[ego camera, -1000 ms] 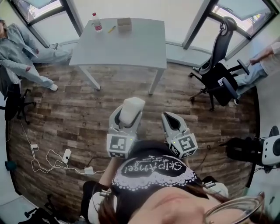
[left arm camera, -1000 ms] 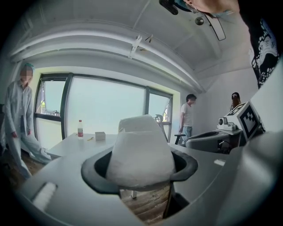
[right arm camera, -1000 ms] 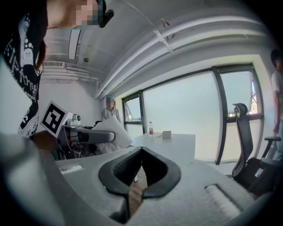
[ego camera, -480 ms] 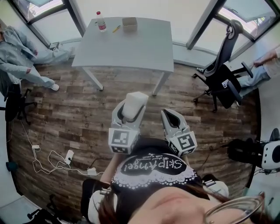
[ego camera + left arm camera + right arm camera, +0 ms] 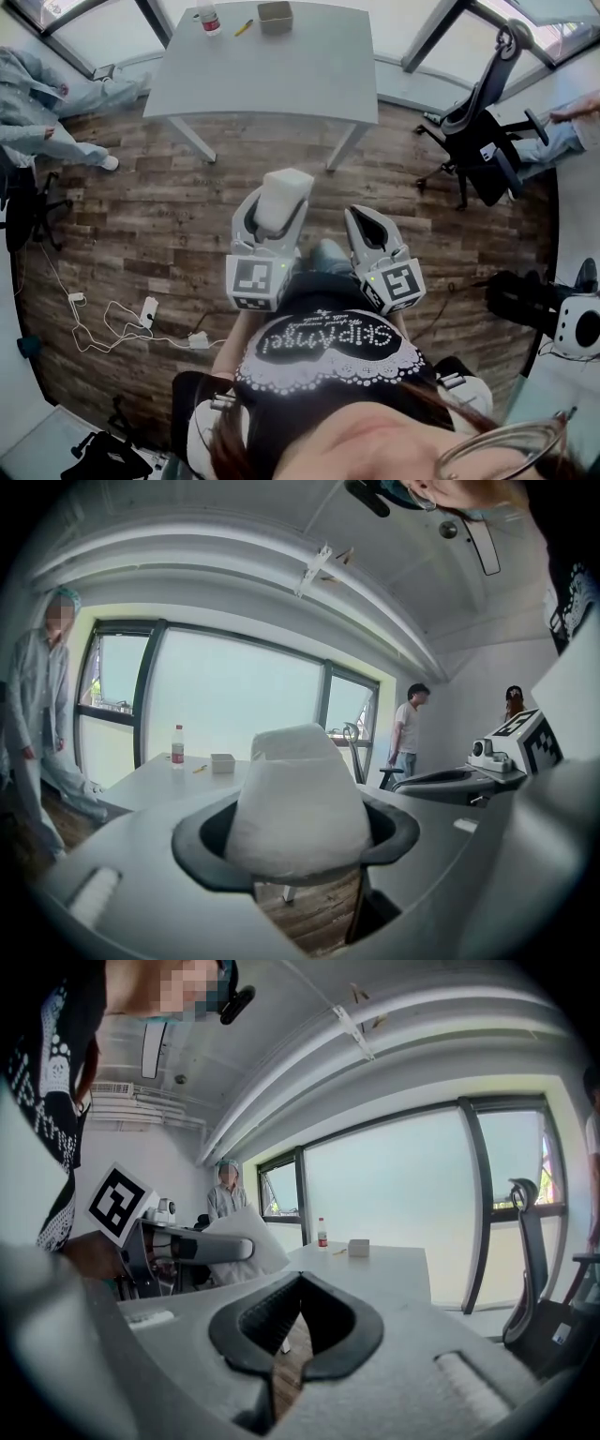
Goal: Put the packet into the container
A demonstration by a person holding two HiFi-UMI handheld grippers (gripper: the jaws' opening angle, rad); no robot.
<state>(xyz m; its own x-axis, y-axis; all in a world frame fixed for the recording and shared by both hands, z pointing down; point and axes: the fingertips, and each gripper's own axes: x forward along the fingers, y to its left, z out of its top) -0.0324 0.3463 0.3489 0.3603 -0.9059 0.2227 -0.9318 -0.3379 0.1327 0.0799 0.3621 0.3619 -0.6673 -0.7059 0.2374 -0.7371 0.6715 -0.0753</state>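
— Where is the packet [image 5: 280,195] found?
— It is clamped in the left tongs [image 5: 275,217], over the floor [image 5: 169,216]. The container [image 5: 275,12] is seen at twelve o'clock from it, on the bench [image 5: 309,75], well apart. The right tongs [image 5: 364,239], at three o'clock, are closed on nothing.
— How is it expected to handle?
— It is judged light and soft, easily crumpled. It is gripped by its lower half, and a gentle squeeze is advised.

White shirt [image 5: 323,342] lettering, not legible
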